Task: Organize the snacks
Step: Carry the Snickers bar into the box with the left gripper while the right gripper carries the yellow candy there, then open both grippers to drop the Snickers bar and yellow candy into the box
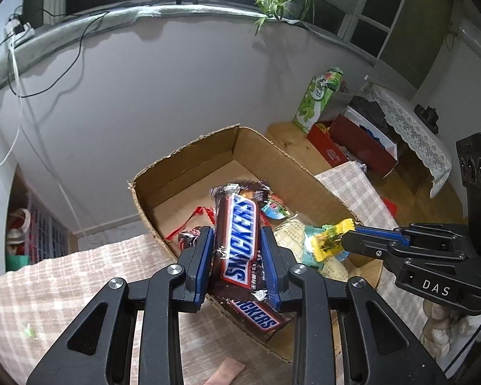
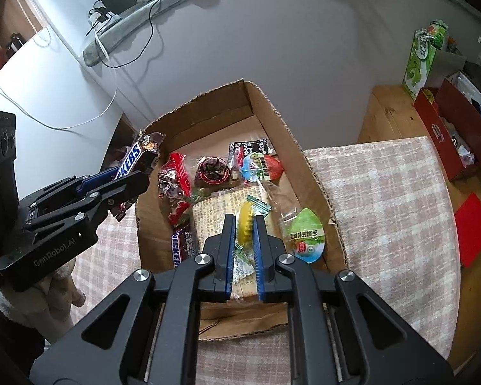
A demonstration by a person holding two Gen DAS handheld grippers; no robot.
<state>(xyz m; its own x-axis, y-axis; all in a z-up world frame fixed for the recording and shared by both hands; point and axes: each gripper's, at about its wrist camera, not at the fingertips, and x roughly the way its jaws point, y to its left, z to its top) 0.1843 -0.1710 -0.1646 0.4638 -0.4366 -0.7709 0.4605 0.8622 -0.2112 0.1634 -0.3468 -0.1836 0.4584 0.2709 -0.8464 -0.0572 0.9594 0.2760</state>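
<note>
My left gripper [image 1: 237,235] is shut on a brown Snickers bar [image 1: 240,221], held upright above the near left corner of an open cardboard box [image 1: 182,157]. In the right wrist view that gripper [image 2: 134,176] and its Snickers bar [image 2: 134,157] hang at the box's [image 2: 304,166] left wall. My right gripper [image 2: 244,223] is shut on a yellow candy packet [image 2: 245,221] over the box's middle; in the left wrist view the right gripper [image 1: 349,237] carries that yellow candy packet [image 1: 330,240]. Inside lie a second Snickers bar [image 2: 181,247], red wrapped sweets [image 2: 176,176], a green jelly cup [image 2: 306,237] and several other packets.
The box rests on a pink checked cloth [image 2: 384,208] over a wooden table [image 2: 388,112]. A red box [image 2: 445,134] with odds and ends and a green carton [image 2: 420,64] stand at the far right. A red card [image 2: 473,227] lies right. A grey wall is close behind.
</note>
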